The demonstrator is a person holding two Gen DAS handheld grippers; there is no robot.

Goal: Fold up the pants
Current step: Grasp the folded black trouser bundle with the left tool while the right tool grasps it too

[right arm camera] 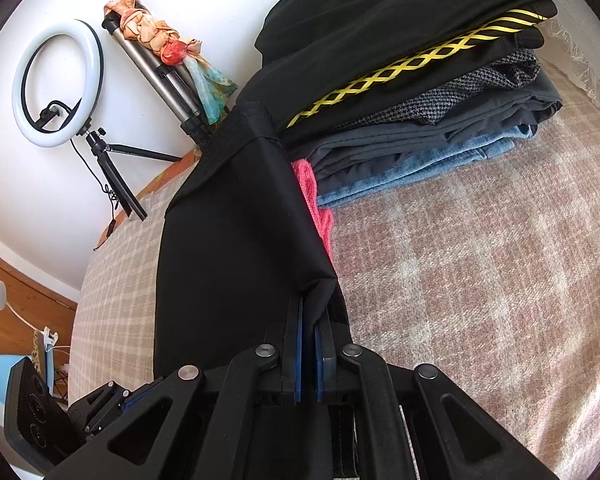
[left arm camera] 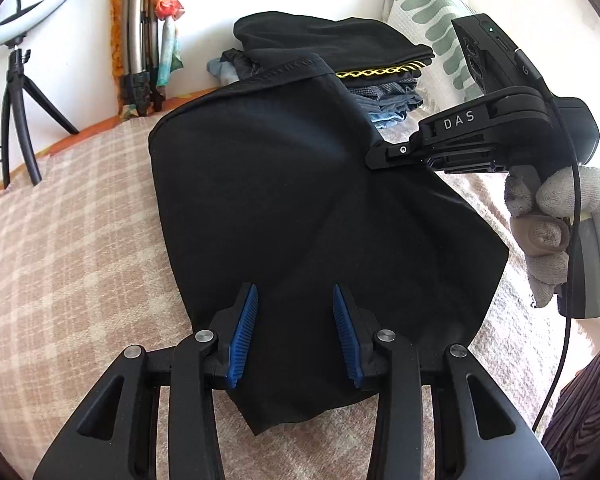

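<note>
The black pants (left arm camera: 300,200) lie mid-bed (left arm camera: 80,240), near the pile (right arm camera: 440,92) at its far edge; the right gripper (right arm camera: 308,344) pinches their raised edge (mid-fold, I judge); the left gripper (left arm camera: 296,332) gapes empty above them; next, carry that edge across and lay it flat.

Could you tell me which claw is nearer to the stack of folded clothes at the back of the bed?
Right. The right claw, shut on the black pants, sits beside the stack; the left claw hangs open over the pants' near end.
</note>
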